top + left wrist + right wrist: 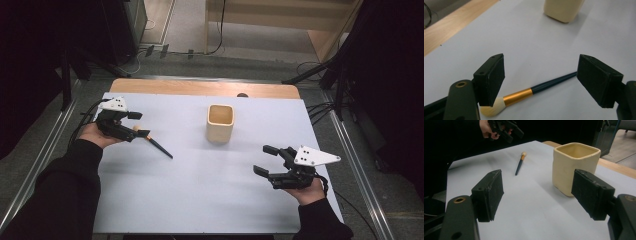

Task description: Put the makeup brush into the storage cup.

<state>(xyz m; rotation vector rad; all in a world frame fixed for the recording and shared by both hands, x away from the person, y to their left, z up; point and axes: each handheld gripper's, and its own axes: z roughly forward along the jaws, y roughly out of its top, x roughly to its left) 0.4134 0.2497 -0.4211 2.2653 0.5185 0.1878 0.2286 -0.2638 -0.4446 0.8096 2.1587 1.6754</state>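
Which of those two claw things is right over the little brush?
The left gripper, at the table's left edge: the brush lies beneath its open jaws. The right gripper hovers apart, nearer the cream cup.

The brush (155, 144) lies on the table (200, 200), left of the cup (220, 123); well apart.

Glossy ceramic cup (574, 167), metal-ferruled brush (534, 91), matt table (200, 190)
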